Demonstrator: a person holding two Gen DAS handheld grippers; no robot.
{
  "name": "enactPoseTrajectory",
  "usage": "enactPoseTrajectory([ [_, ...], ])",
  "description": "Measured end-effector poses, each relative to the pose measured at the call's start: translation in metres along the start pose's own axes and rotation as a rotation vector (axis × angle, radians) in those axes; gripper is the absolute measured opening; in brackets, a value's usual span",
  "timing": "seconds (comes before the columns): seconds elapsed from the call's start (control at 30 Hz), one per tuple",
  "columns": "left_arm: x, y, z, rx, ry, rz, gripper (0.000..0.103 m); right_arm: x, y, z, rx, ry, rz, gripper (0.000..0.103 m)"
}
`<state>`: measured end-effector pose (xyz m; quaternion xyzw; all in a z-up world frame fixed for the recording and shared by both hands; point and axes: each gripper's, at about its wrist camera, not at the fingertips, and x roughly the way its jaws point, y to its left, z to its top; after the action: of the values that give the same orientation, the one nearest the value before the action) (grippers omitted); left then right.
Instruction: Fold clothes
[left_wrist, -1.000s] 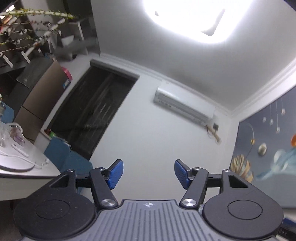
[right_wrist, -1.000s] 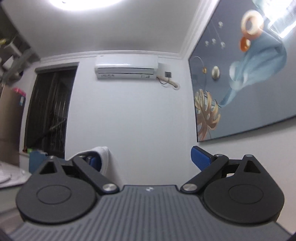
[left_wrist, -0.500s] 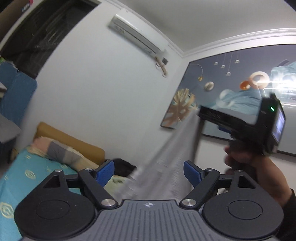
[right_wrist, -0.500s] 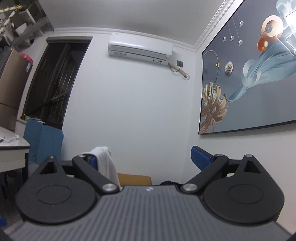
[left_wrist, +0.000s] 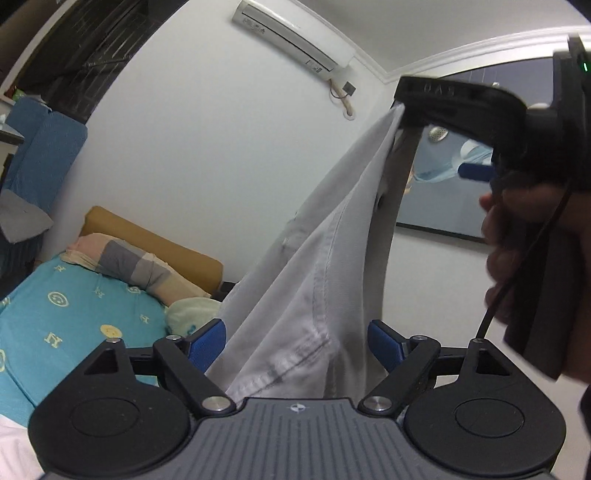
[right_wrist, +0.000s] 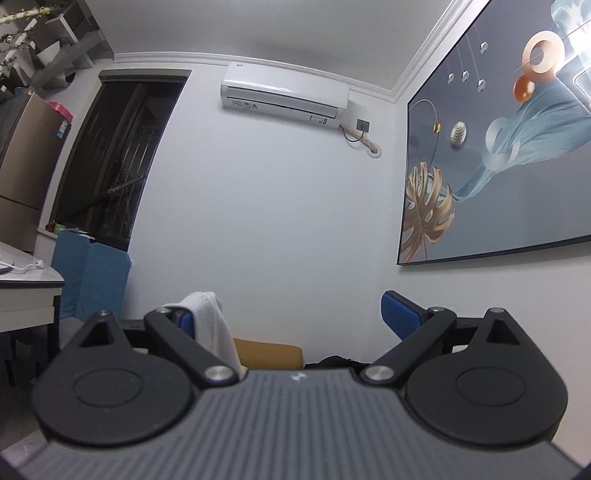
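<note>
Left wrist view: the left gripper (left_wrist: 295, 341) stands with its blue pads wide apart at the bottom of the frame, and a white garment (left_wrist: 314, 280) runs up between them without either pad pressing it. The cloth is pale, thick-looking, with a stitched double seam and a frayed hem low at centre, and it rises in a taut diagonal band to the upper right of the frame. There its top corner hangs from the tip of the right gripper (left_wrist: 402, 110), seen from the side as a black body held by a hand (left_wrist: 517, 254) wrapped around the grip at the right edge, a dark cable trailing down from it. At lower left of this view lies a bed with a turquoise sheet (left_wrist: 70, 317) and a striped pillow (left_wrist: 133, 264); an air conditioner (left_wrist: 295, 33) sits at top centre. The right wrist view shows what the other cannot: the right gripper (right_wrist: 288, 317) has its blue pads spread wide, and only a fold of the white cloth drapes over the pad on the left side of the frame, so it is hooked there, not clamped. That view points level at the wall, with a large picture (right_wrist: 498, 147) at upper right and a dark doorway (right_wrist: 114, 155) at left.
</note>
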<state>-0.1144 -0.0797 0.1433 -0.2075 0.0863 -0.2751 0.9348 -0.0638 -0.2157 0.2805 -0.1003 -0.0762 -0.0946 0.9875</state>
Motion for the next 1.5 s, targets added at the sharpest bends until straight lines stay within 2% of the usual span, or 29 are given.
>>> enactPoseTrajectory([
  [0.1, 0.010, -0.005, -0.013, 0.067, 0.027, 0.063, 0.084, -0.002, -0.007, 0.000, 0.031, -0.005, -0.019, 0.097],
  [0.17, 0.013, -0.002, -0.019, 0.111, 0.010, 0.145, 0.084, -0.003, -0.014, 0.001, 0.062, -0.011, -0.032, 0.097],
  [0.27, 0.004, 0.020, -0.013, 0.086, -0.063, 0.283, 0.084, -0.005, -0.022, 0.000, 0.085, -0.024, -0.070, 0.097],
  [0.4, -0.017, 0.046, 0.034, 0.042, -0.209, 0.384, 0.083, -0.007, -0.032, -0.002, 0.120, -0.044, -0.098, 0.097],
  [0.57, -0.041, 0.064, 0.120, 0.053, -0.389, 0.427, 0.083, -0.005, -0.041, 0.008, 0.143, -0.063, -0.091, 0.097],
  [0.73, -0.063, 0.065, 0.209, 0.126, -0.482, 0.432, 0.084, -0.011, -0.036, 0.031, 0.094, -0.115, -0.056, 0.097],
  [0.77, -0.068, 0.064, 0.224, 0.137, -0.497, 0.427, 0.084, -0.014, -0.037, 0.036, 0.115, -0.114, -0.040, 0.097],
  [0.9, -0.101, 0.045, 0.261, 0.160, -0.510, 0.376, 0.084, -0.038, -0.039, 0.053, 0.156, -0.159, 0.003, 0.097],
  [0.97, -0.116, 0.042, 0.267, 0.152, -0.495, 0.368, 0.085, -0.046, -0.036, 0.059, 0.143, -0.179, 0.013, 0.098],
  [1.07, -0.128, 0.052, 0.261, 0.146, -0.481, 0.380, 0.087, -0.035, -0.026, 0.052, 0.125, -0.160, 0.025, 0.100],
  [1.13, -0.113, 0.072, 0.254, 0.152, -0.457, 0.401, 0.087, -0.020, -0.015, 0.044, 0.105, -0.132, 0.028, 0.100],
  [1.2, -0.081, 0.100, 0.248, 0.139, -0.410, 0.421, 0.087, 0.004, -0.002, 0.029, 0.089, -0.098, 0.025, 0.100],
  [1.33, 0.015, 0.174, 0.235, 0.078, -0.299, 0.457, 0.087, 0.113, 0.034, -0.036, 0.082, 0.005, 0.025, 0.100],
  [1.5, 0.147, 0.263, 0.231, 0.126, -0.234, 0.526, 0.089, 0.249, 0.079, -0.118, 0.073, 0.135, 0.025, 0.100],
])
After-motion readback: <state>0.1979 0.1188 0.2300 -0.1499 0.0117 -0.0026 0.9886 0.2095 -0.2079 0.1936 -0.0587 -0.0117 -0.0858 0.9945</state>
